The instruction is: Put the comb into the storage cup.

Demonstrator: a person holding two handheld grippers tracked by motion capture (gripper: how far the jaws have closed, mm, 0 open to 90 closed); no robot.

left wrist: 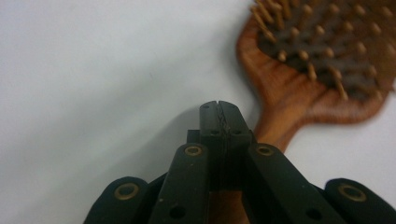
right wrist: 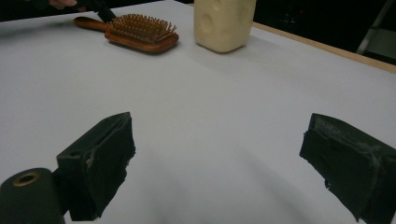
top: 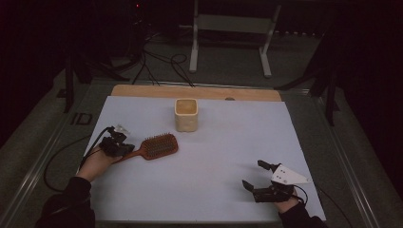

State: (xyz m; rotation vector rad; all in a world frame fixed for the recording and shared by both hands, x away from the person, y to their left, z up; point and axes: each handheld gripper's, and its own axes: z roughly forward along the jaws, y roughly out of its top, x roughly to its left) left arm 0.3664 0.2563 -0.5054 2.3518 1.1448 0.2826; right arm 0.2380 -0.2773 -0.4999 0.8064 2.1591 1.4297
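The reddish-brown wooden paddle hairbrush [top: 156, 147] lies flat on the white desk [top: 214, 161], bristles up, at the left side of the desk and just in front and to the left of the cream square cup [top: 186, 114]. Its broad, rounded-rectangle head carries a dark cushion studded with rows of pale, wooden-looking pins, and it points toward the middle of the desk, while the slim handle runs back and to the left toward the desk's left edge. In the left gripper view the handle's neck widens smoothly into the head, the grain warm and glossy, the handle's end hidden beneath the shut jaws.
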